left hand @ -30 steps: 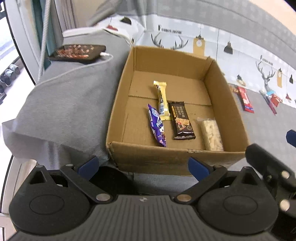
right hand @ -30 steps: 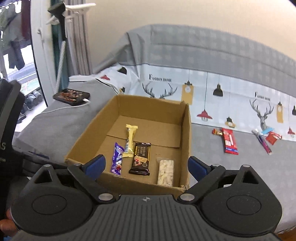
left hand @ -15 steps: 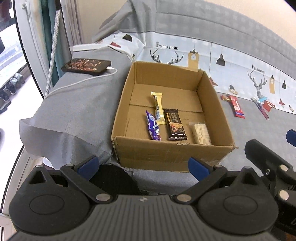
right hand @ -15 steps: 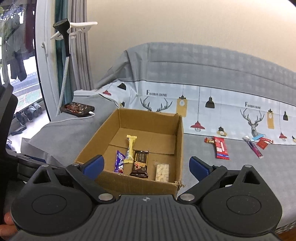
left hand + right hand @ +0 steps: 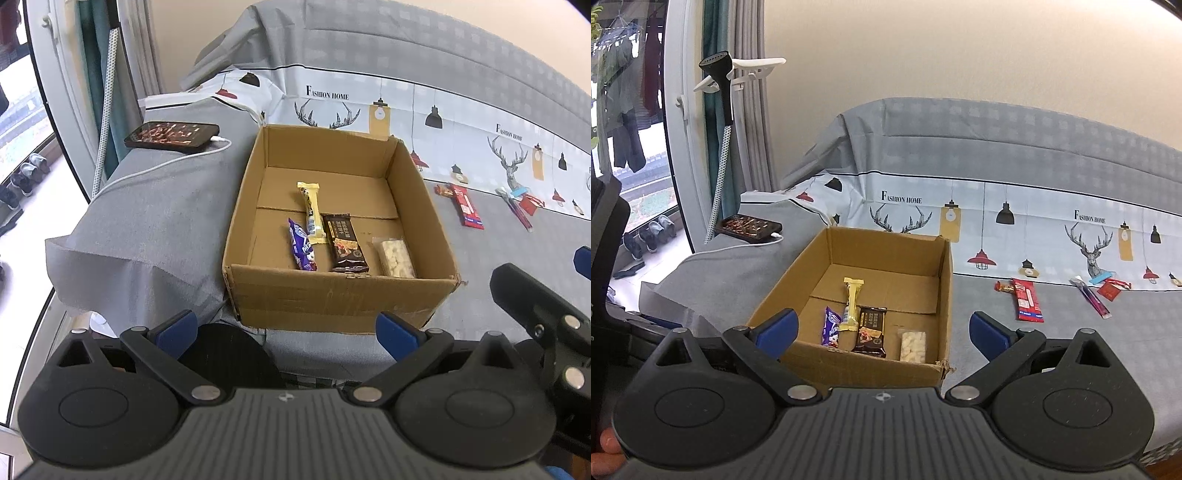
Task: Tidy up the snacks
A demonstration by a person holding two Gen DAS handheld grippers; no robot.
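Both the left gripper point(image 5: 286, 326) and right gripper point(image 5: 882, 328) gape wide, empty, before the cardboard box point(image 5: 332, 299)

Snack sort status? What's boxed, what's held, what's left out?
Done: four snacks lie in the cardboard box: purple packet, yellow bar, dark brown bar, clear pack.
In hand: nothing. The left hand-held gripper and right hand-held gripper are both open, short of the box.
Left: red bar, purple stick and small red packets lie on the cloth.

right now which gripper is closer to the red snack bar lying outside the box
Right. The red snack bar lies just ahead of the right gripper; the left gripper sits behind the box, farther left.
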